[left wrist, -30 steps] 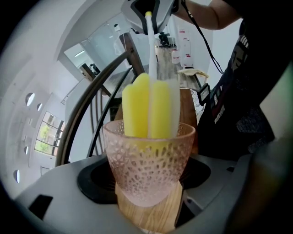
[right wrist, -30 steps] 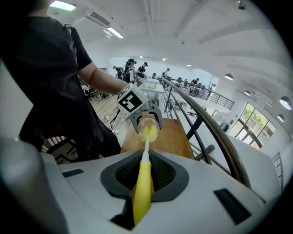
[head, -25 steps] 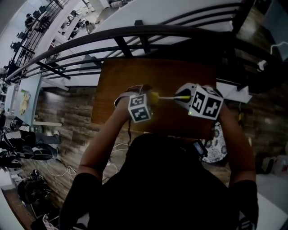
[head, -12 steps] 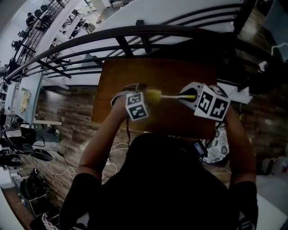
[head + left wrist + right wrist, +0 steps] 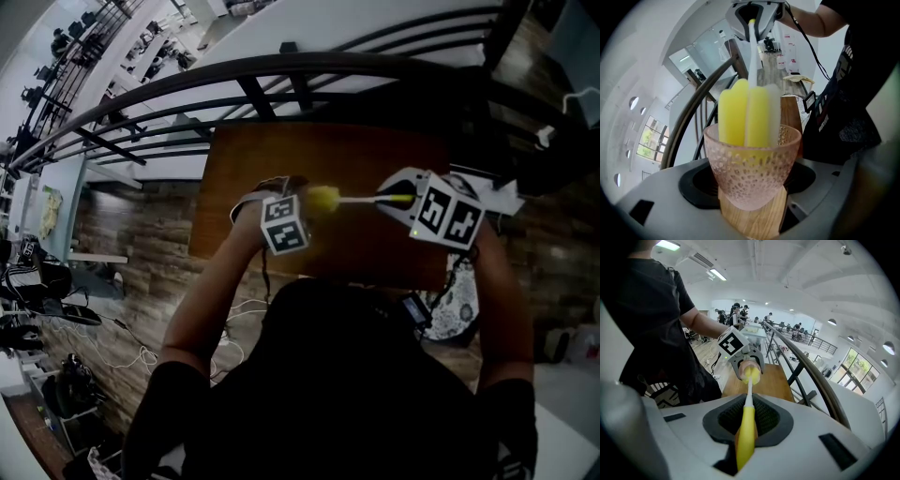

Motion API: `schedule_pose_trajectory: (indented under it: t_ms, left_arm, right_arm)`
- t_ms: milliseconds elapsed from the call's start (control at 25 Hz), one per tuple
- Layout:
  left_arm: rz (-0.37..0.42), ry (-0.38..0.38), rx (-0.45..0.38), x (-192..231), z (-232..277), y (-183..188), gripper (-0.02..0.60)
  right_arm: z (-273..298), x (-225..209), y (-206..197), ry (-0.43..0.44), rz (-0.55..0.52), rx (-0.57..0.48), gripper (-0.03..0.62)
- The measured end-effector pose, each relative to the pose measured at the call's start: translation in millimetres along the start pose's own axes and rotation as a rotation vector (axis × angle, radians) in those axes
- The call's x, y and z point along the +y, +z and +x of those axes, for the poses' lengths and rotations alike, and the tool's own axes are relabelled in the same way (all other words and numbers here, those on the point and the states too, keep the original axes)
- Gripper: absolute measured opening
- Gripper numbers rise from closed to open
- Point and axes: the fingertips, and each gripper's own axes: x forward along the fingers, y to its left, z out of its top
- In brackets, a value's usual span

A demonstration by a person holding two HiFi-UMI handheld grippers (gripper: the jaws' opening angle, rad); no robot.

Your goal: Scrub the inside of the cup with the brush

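Left gripper jaws clamped on wooden base of cup, held above counter near edge | right gripper jaws pinching brush handle, sponge head half inside cup | advise: push deeper, twist against wall, steady cup | brown wood counter beside black railing.

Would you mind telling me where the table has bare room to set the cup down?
The table looks bare where visible: widest is the far strip along the railing, then its left corner. It is crowded only above the middle, where the left gripper with the cup meets the right gripper with the brush.
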Motion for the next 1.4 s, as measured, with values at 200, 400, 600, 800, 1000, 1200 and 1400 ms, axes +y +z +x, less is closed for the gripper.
schedule_pose_trajectory:
  t_ms: [200, 400, 600, 800, 1000, 1200, 1400]
  left_arm:
    - [0.029, -0.010, -0.027, -9, 0, 24, 0.371]
    - [0.005, 0.004, -0.011, -8, 1, 22, 0.371]
    - [-0.037, -0.012, 0.013, -4, 5, 3, 0.371]
    - [-0.067, -0.007, 0.035, 5, 8, -17, 0.371]
    - [-0.104, 0.010, 0.043, 15, 2, -31, 0.371]
    - [-0.065, 0.028, -0.004, 18, -4, -17, 0.371]
    - [-0.028, 0.028, -0.089, 12, -13, 16, 0.371]
  right_arm:
    - [19, 3, 13, 0.013, -0.039, 0.016, 0.043]
    - [21, 9, 22, 0.012, -0.065, 0.017, 0.043]
    - [22, 10, 30, 0.023, -0.082, -0.005, 0.043]
    - [6, 7, 27, 0.014, -0.071, -0.015, 0.043]
    - [-12, 3, 19, -0.006, -0.050, -0.006, 0.043]
    - [-8, 2, 18, -0.012, -0.032, -0.008, 0.043]
    - [12, 7, 27, -0.003, -0.045, 0.005, 0.043]
